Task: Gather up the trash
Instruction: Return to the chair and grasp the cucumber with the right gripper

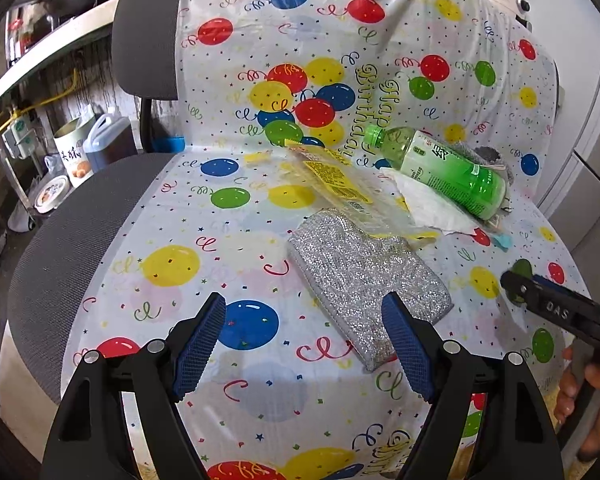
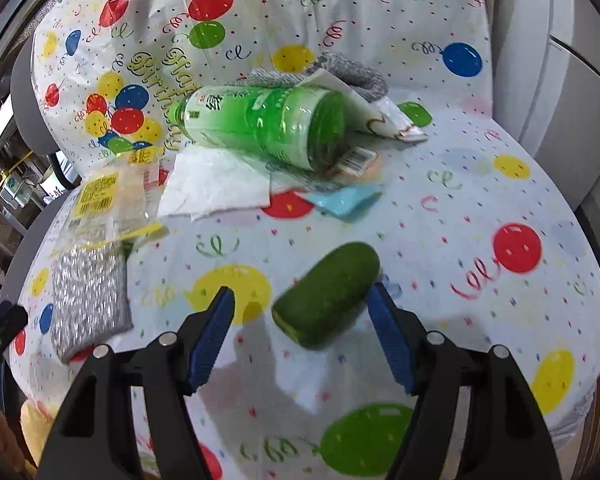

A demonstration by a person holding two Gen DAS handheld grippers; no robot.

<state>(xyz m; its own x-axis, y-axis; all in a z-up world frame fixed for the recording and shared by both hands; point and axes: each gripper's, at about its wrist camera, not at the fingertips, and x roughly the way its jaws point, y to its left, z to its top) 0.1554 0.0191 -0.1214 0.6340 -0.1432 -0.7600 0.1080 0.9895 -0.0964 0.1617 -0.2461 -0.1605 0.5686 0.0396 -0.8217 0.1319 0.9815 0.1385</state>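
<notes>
A green plastic bottle [image 1: 444, 168] [image 2: 268, 124] lies on its side on a chair covered by a balloon-print sheet [image 1: 236, 248]. A crumpled white tissue [image 1: 428, 204] [image 2: 216, 184], a clear wrapper with a yellow label [image 1: 336, 180] [image 2: 104, 200] and a silver glitter scouring pad [image 1: 364, 276] [image 2: 88, 292] lie around it. A dark green cucumber piece [image 2: 328, 296] lies between the fingers of my open right gripper [image 2: 300, 332], close to the right finger. My left gripper [image 1: 308, 344] is open and empty, its right finger over the pad's near end. The right gripper's tip [image 1: 516, 284] shows in the left wrist view.
A grey knitted cloth [image 2: 356, 72] and a white card [image 2: 364, 108] lie behind the bottle. A light blue scrap [image 2: 344, 200] and a barcoded packet [image 2: 356, 160] lie by its base. Left of the chair stand a shelf, a tin [image 1: 72, 152] and a jug [image 1: 108, 136].
</notes>
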